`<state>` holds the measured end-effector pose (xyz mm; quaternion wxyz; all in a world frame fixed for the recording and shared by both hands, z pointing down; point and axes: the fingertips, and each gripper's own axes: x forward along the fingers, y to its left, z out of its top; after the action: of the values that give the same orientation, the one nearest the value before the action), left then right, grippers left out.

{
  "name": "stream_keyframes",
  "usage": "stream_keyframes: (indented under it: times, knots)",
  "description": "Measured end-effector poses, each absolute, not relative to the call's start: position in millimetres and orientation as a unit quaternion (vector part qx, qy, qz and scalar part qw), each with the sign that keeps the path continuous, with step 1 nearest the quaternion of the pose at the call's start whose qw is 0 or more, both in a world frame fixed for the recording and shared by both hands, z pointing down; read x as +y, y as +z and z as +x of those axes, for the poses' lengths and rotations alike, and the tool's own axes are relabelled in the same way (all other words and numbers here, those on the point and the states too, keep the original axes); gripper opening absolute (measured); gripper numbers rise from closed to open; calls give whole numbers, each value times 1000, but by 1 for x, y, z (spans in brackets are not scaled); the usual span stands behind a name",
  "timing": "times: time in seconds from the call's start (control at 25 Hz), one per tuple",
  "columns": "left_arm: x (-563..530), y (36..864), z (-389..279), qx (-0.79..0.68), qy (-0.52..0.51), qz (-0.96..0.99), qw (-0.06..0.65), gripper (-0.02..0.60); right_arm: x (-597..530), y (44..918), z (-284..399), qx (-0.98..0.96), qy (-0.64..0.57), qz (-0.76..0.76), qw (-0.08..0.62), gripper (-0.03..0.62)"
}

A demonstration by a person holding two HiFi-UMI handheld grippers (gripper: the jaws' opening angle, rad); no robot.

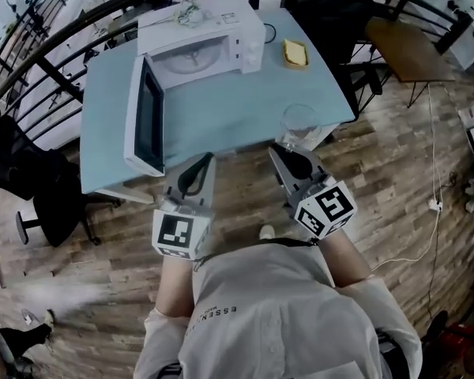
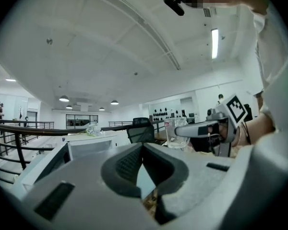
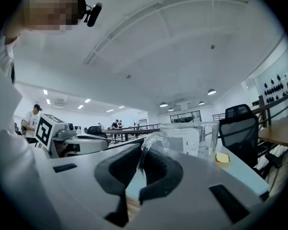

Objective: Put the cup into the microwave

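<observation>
A clear glass cup [image 1: 299,125] hangs over the near right corner of the light blue table [image 1: 221,109]. My right gripper [image 1: 288,152] is shut on its handle. In the right gripper view the cup [image 3: 192,138] stands upright just past the pads of that gripper [image 3: 143,157]. A white microwave [image 1: 201,46] sits at the table's far side, its door [image 1: 146,117] swung wide open toward me on the left. My left gripper [image 1: 199,168] is at the table's near edge, shut with nothing in it. The left gripper view shows its closed jaws [image 2: 143,150], the microwave [image 2: 86,145] and the cup [image 2: 175,133].
A yellow block in a small dish [image 1: 295,52] lies right of the microwave. Some crumpled clear wrap [image 1: 188,13] rests on the microwave's top. A black office chair [image 1: 31,188] stands left of the table. A brown wooden table [image 1: 407,50] is to the right, and a railing runs behind.
</observation>
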<state>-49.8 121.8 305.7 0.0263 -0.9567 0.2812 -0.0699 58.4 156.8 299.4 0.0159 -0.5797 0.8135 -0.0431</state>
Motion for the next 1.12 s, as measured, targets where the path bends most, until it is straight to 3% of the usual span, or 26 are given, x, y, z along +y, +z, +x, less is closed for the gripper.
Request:
stream_keyframes:
  times: [0.44,1.12]
  knots:
    - [64,325,11,340,-103,-934,27,2,73,317,128,853,-65,-517,6,19]
    - [-104,364,-7,400,-104,-910,-32,2,-122,378,75,914,-79,-396,-37,20]
